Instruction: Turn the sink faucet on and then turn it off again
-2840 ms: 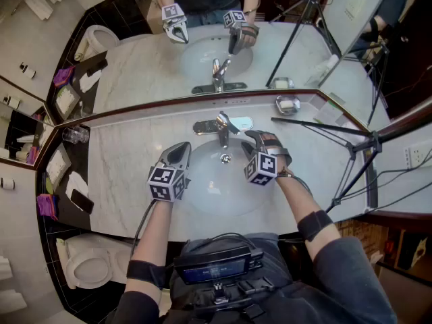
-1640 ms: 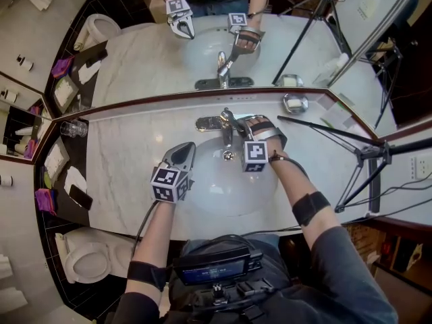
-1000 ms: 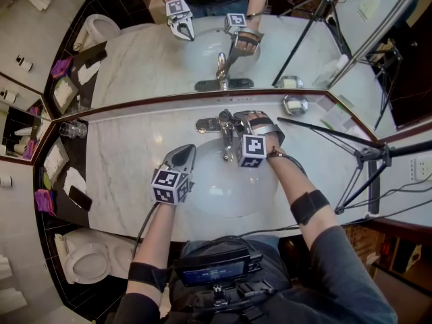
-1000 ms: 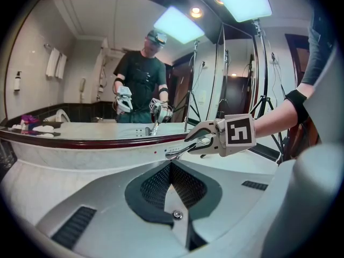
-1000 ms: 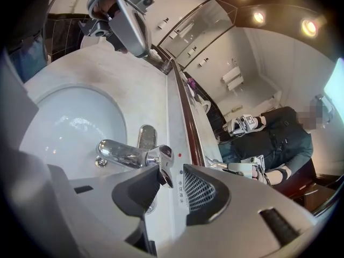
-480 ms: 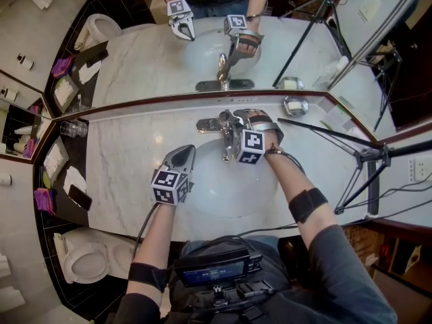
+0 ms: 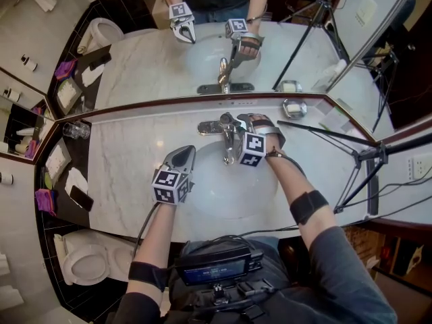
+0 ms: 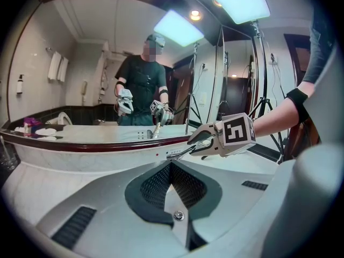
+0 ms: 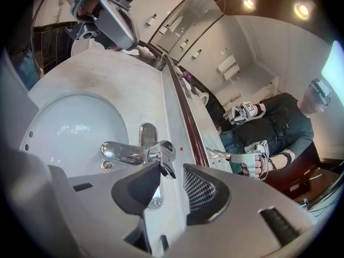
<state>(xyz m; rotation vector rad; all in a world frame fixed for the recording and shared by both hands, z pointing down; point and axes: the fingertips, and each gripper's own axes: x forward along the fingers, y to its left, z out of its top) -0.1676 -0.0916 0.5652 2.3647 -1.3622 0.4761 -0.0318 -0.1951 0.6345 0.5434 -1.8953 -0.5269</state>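
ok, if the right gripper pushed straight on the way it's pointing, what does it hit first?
Most likely the faucet handle: its tip sits between the opening jaws of the right gripper, close in front. How much gap is left is hard to judge.

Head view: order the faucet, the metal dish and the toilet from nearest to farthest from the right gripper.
From the right gripper, jaws opening:
1. faucet, its lever between the jaws.
2. metal dish, up and right, on the counter.
3. toilet, far lower left.
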